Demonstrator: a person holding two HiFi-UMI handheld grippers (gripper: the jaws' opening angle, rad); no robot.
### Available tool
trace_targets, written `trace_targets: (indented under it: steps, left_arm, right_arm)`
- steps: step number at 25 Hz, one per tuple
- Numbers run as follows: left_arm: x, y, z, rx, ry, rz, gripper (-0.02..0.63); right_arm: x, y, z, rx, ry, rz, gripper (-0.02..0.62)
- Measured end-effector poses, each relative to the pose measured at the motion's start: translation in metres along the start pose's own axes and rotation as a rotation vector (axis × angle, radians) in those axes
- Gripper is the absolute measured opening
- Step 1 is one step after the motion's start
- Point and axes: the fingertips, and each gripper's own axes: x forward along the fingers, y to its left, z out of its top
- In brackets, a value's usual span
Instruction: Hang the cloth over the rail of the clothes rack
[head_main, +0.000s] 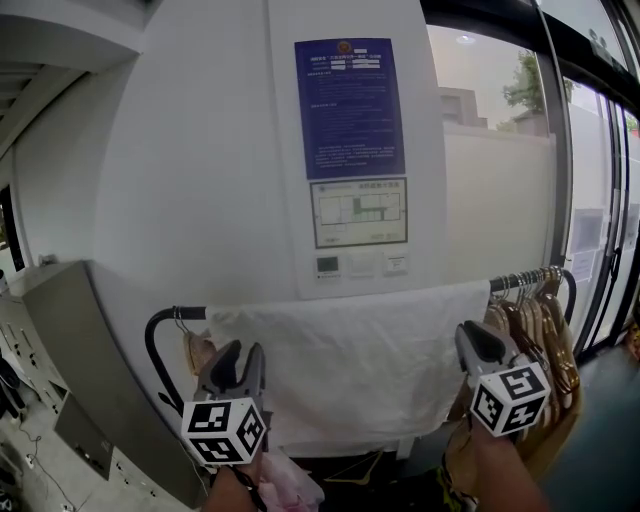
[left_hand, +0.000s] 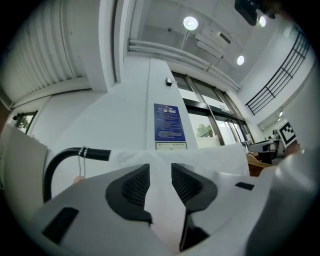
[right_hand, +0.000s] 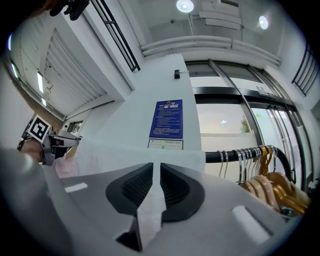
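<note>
White cloth (head_main: 350, 350) lies draped over the rack rail (head_main: 520, 281), spread wide so its weight balances. Left tongs (left_hand: 160, 181) gape; right tongs (right_hand: 156, 184) stand narrowly apart. Neither grips it.

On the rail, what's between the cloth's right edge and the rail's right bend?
Wooden hangers, bunched right of the cloth; seen in the head view and right gripper view.

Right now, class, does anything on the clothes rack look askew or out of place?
Nothing stands out. The white cloth hangs spread over the rail, and the hangers sit bunched at its right end.
</note>
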Motion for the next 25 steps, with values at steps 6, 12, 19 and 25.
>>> trace_targets:
  steps: [6, 12, 19, 25]
  left_arm:
    - [0.006, -0.078, -0.039, -0.05, 0.081, -0.157, 0.132]
    - [-0.003, -0.136, -0.083, -0.048, 0.131, -0.248, 0.126]
    - [-0.008, -0.159, -0.094, -0.012, 0.122, -0.275, 0.124]
    - [-0.004, -0.163, -0.093, -0.011, 0.117, -0.28, 0.124]
  right_arm:
    - [0.01, 0.066, -0.028, 0.034, 0.05, 0.153, 0.04]
    - [0.007, 0.127, -0.063, 0.091, 0.078, 0.293, 0.028]
    - [0.005, 0.145, -0.077, 0.127, 0.085, 0.327, 0.002]
    - [0.008, 0.148, -0.081, 0.123, 0.097, 0.328, 0.002]
